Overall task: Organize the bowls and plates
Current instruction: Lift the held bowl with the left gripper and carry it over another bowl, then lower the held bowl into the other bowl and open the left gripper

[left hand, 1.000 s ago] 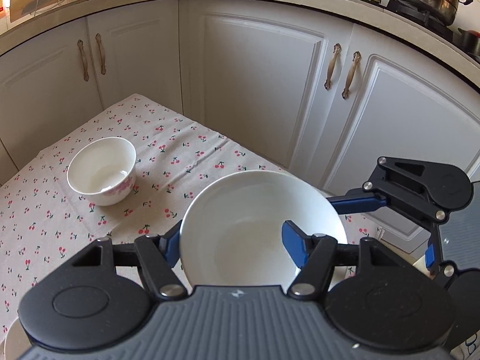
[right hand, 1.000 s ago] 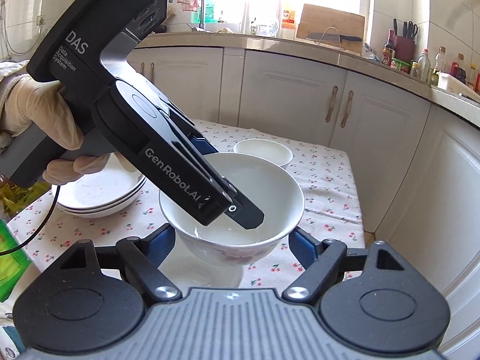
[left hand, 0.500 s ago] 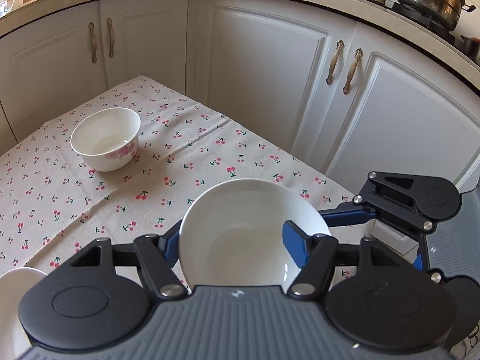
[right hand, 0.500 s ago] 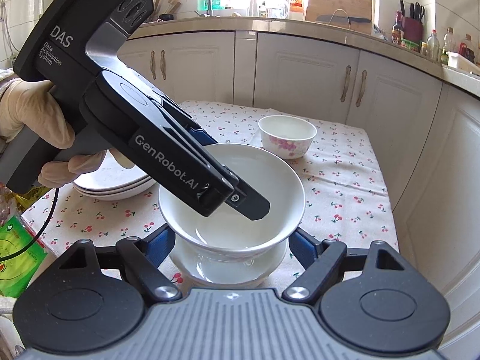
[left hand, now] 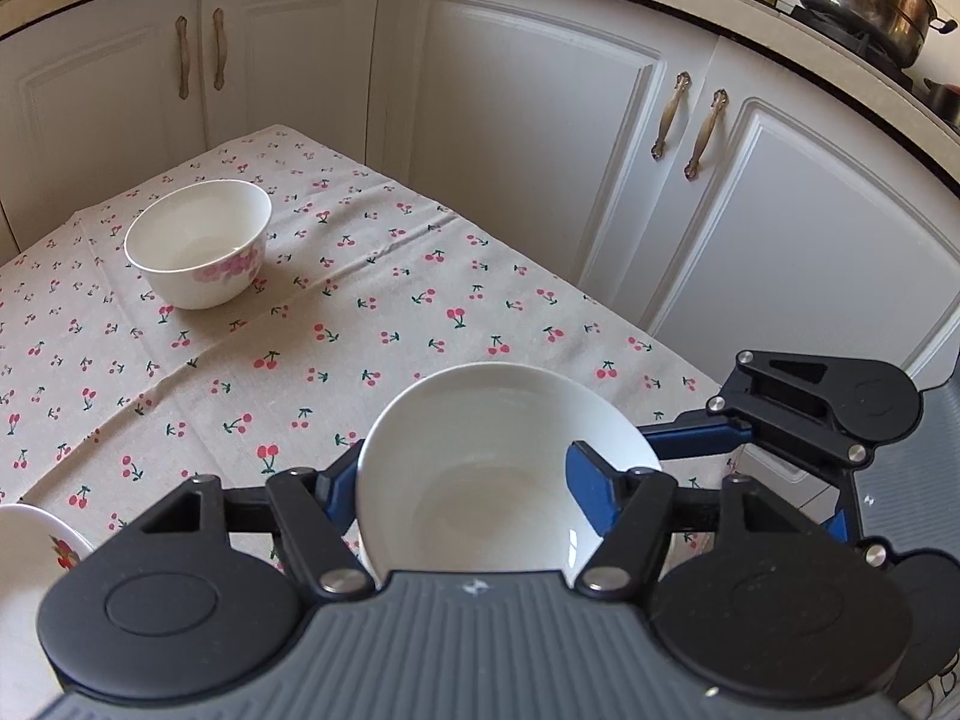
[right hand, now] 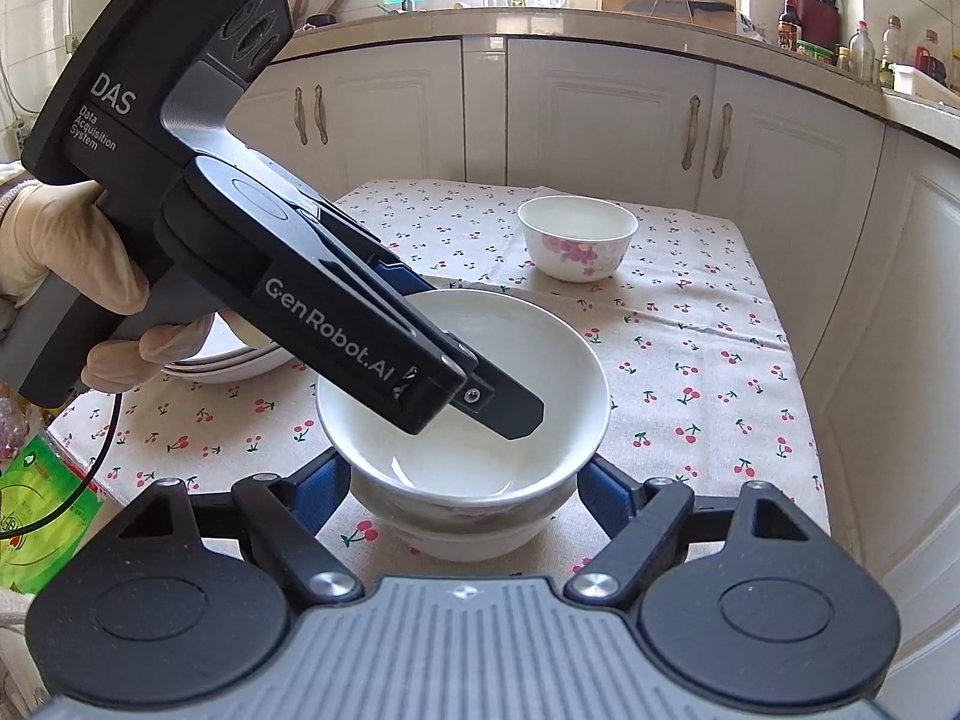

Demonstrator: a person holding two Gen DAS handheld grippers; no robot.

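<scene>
Toward the near edge of the tabletop (right hand: 774, 420), as seen from the right wrist: large plain white ceramic bowl (right hand: 540, 360) pinched at its left wall by the left tongs (left hand: 465, 483), one finger down inside, the blue-padded one outside. Now seated in a second white bowl with a pink pattern (right hand: 468, 531) standing on the cherry-printed cloth (right hand: 690, 360). A second ago held clear above it, with a gap showing between the two; half a second ago lower but not yet nested. Rims now close and about level.

Left tongs gripped by a gloved hand (right hand: 60, 252), pointing steeply down, lower than before.

Right tongs (right hand: 463, 489) spread, one blue pad on either side of the lower bowl, at the same width as a second ago and in much the same place. Cannot tell whether the pads press on the bowl or merely flank it.

Toward the far right corner of the tabletop: small white bowl with pink flowers (right hand: 577, 237), upright, well apart from the nested pair, where it stood before.

By the left edge, behind the left tongs: stack of white plates (right hand: 240, 360), largely hidden, unmoved.
</scene>
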